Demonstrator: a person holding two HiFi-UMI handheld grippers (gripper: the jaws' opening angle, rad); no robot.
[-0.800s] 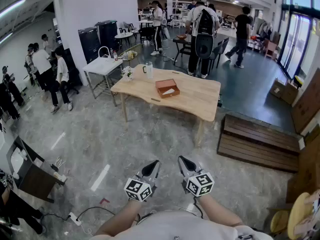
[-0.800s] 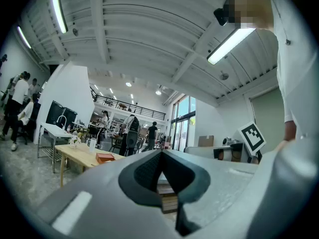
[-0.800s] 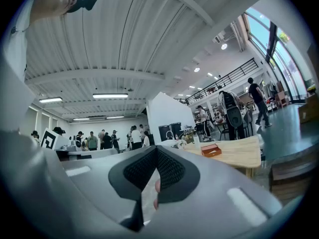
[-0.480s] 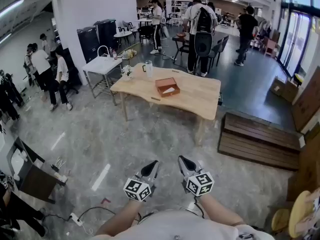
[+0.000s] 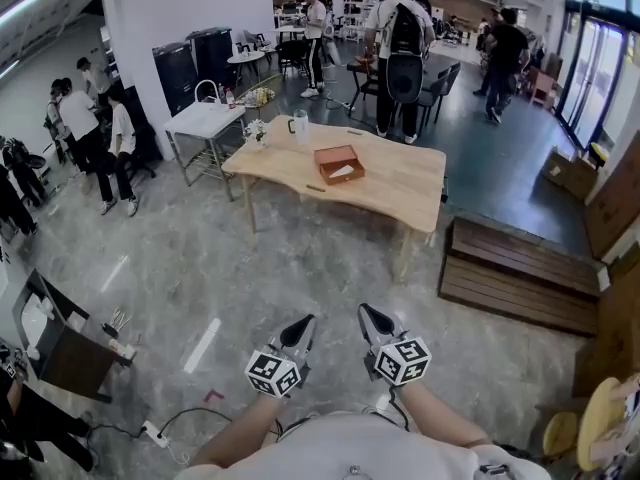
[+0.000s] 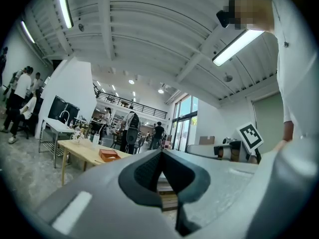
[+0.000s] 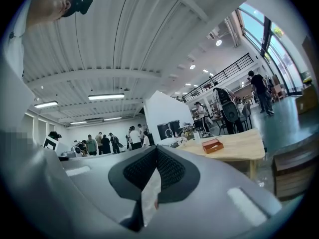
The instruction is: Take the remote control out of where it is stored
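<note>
An open brown box [image 5: 338, 164] lies on the wooden table [image 5: 400, 196] across the room, with a pale item inside that is too small to identify. No remote control can be made out. My left gripper [image 5: 303, 324] and right gripper [image 5: 368, 315] are held side by side close to the body, over the floor and far short of the table. Both are shut with nothing between their tips. The left gripper view shows its jaws [image 6: 160, 156] closed, with the box [image 6: 108, 155] far off. The right gripper [image 7: 155, 153] is likewise closed, and the box [image 7: 212, 145] appears to its right.
A clear pitcher [image 5: 299, 127] and a small flower vase [image 5: 256, 136] stand at the table's far left. A white side table [image 5: 204, 121] is beyond it. Low wooden platforms [image 5: 510, 278] lie to the right. Several people stand at the left wall and behind the table. A cable and power strip [image 5: 152, 435] lie at lower left.
The view has shifted slightly toward the table. Both grippers stay shut in the same place by the body. People in the background have moved a little.
</note>
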